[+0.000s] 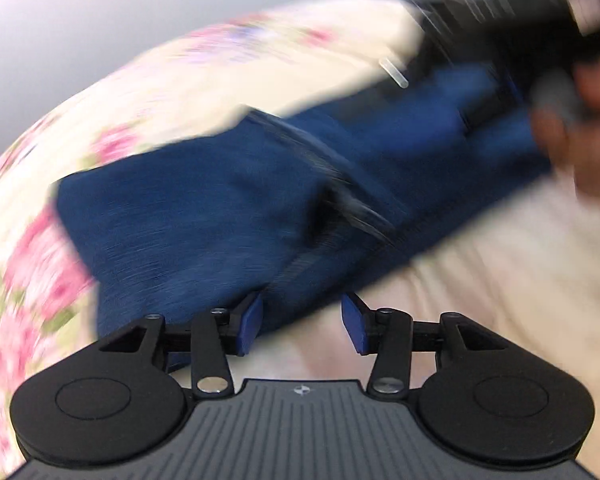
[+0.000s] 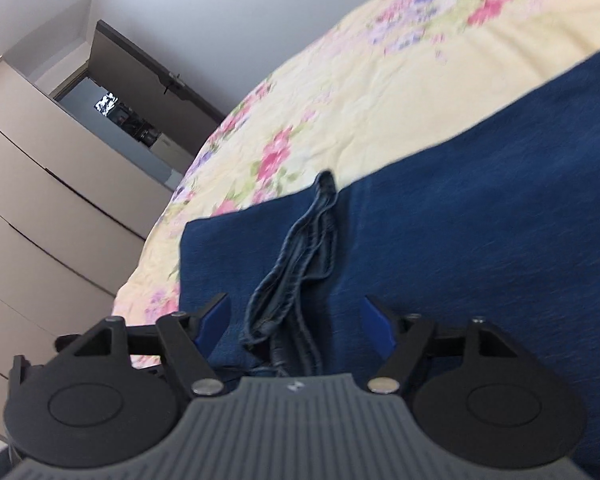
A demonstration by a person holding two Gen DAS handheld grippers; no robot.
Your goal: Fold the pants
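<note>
Dark blue pants lie folded on a floral bedsheet; the left wrist view is motion-blurred. My left gripper is open at the near edge of the pants, with cloth between its blue pads. In the right wrist view the pants fill the right half, a bunched hem seam running toward me. My right gripper is open and straddles that seam. The right gripper and the hand holding it appear at the far right of the left wrist view.
The bed carries a cream sheet with pink flowers. Beyond the bed's left edge stand a pale wardrobe and an open dark doorway. A grey wall is behind.
</note>
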